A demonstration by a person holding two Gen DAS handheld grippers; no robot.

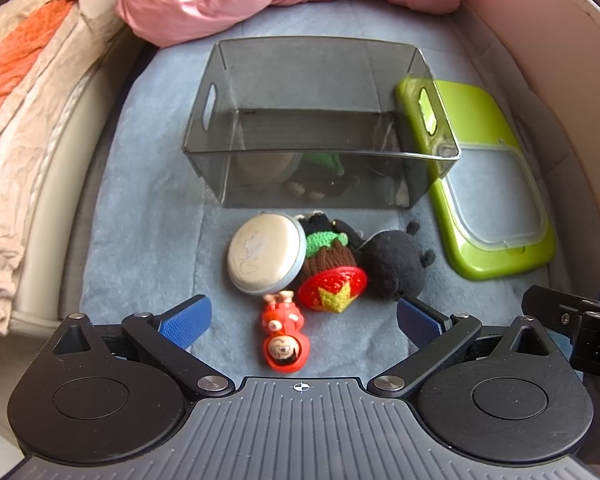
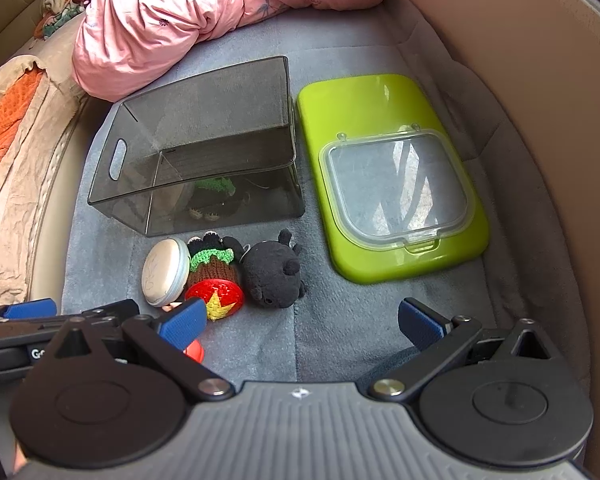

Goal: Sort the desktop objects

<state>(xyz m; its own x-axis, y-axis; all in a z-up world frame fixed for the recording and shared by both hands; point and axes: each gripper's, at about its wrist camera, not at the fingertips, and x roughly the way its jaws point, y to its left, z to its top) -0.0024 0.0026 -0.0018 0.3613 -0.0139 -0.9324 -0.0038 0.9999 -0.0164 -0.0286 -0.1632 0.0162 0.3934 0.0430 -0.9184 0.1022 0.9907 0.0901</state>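
Lining up my left gripper (image 1: 304, 320) on the red figure (image 1: 285, 340), jaws spread and empty.

It lies in front of the bin (image 1: 320, 120), nearest me, long axis along my fingers; my right gripper (image 2: 300, 320), also spread, hangs off to its right, farther away.

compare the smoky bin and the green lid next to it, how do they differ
The smoky bin is see-through grey; the green lid is opaque lime with a clear window set in it. The bin stands tall with open top and handle slots; the lid lies flat and low. The bin is empty, showing only reflections of the toys in front. Both rest on the grey-blue mat, side by side.
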